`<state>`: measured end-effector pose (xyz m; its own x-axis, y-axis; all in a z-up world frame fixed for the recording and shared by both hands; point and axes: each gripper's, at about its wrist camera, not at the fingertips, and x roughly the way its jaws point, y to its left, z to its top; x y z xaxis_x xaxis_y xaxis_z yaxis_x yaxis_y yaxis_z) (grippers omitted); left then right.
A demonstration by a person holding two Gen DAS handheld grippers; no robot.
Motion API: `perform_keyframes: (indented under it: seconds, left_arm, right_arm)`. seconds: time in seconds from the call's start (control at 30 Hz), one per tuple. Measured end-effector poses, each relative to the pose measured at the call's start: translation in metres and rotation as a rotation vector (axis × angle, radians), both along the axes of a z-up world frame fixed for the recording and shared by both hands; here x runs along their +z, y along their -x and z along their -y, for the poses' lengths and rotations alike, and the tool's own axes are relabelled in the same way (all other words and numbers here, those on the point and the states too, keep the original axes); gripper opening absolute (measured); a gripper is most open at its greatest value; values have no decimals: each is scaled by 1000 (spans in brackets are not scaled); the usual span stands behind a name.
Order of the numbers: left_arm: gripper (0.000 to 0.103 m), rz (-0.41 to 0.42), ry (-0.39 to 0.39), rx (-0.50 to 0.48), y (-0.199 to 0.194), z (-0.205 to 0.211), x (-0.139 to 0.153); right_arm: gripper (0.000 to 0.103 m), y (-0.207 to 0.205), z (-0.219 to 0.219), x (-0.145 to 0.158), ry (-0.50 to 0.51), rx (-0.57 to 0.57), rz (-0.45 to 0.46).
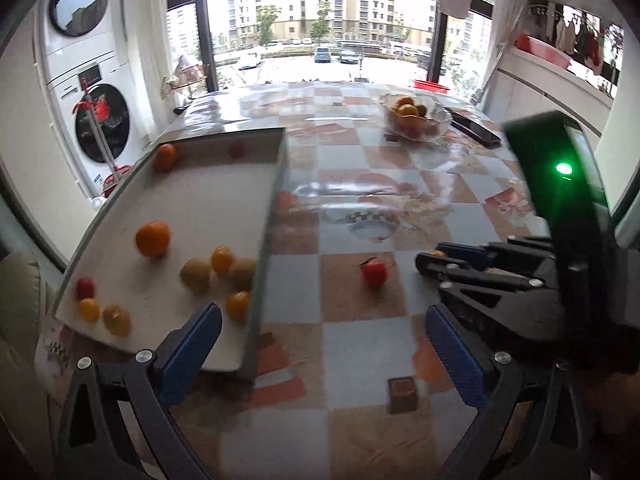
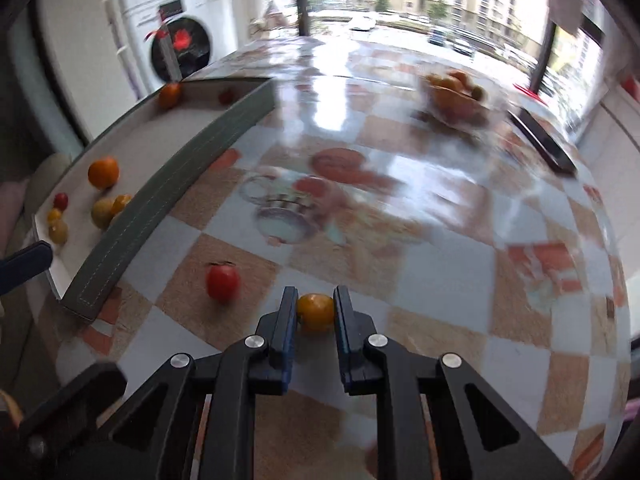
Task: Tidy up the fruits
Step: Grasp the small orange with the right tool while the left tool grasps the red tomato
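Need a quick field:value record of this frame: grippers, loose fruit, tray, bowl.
right gripper: shut on yellow tomato, low over the table
left gripper: open, empty, one finger over the tray's near corner
red tomato: loose on the table, between tray and right gripper
tray: left side of table, holds two oranges plus small yellow, red and greenish fruits
glass bowl: far side, holds oranges
phone: flat, beside the bowl
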<state>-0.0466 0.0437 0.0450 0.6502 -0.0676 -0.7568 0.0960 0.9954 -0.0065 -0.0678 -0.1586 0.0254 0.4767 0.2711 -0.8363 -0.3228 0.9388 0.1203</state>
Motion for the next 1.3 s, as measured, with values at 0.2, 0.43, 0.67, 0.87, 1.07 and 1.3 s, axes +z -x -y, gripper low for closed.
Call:
perform_keyframes:
  seconds: [0.2,0.43,0.67,0.87,1.07,1.3]
  left_arm:
    - [92,-34,-51,-52,-28,40,-15]
    - [70,-146,-20,50,-65,42,-44]
    - [50,-107,11,7,-57,45,-44]
    - [49,-89,14,-7,-56,42,-43]
    - [18,-88,23,0,-53,38,-42]
    - [18,-116,13,22,-40,39,-40]
  right_arm:
    - [19,20,77,-3,-38,-168,-42]
    - [19,46,111,-6,-19,-238,-23]
    - [19,54,109,-8,6,-244,28]
    - [20,52,112,-9,-10,-253,28]
    - [20,52,114,-9,-21,-254,32]
    - [20,54,112,-9,-17,-252,38]
